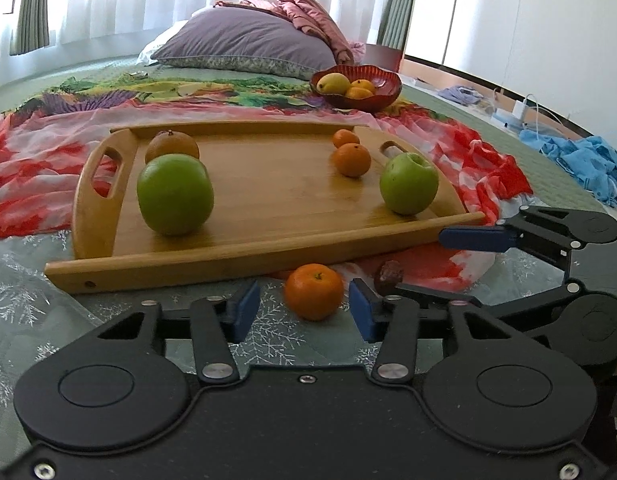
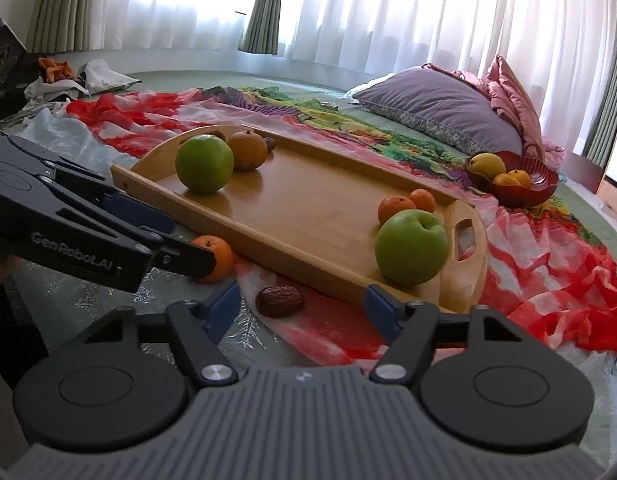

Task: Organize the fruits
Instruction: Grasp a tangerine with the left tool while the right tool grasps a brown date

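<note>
A wooden tray (image 1: 268,200) (image 2: 308,200) on the bed holds two green apples (image 1: 175,194) (image 1: 408,183), a dull orange (image 1: 172,145) and two small mandarins (image 1: 352,159). A loose mandarin (image 1: 314,291) (image 2: 218,258) lies in front of the tray, between the fingers of my open left gripper (image 1: 304,312). A brown date (image 2: 279,300) (image 1: 388,276) lies beside it, between the fingers of my open right gripper (image 2: 302,312). Both grippers are empty. The right gripper also shows at the right of the left wrist view.
A red bowl (image 1: 382,88) (image 2: 544,182) with a yellow fruit and mandarins stands behind the tray. A red patterned cloth (image 2: 548,264) lies under the tray. Purple pillow (image 1: 244,46) at the back. Blue clothes (image 1: 588,160) at far right.
</note>
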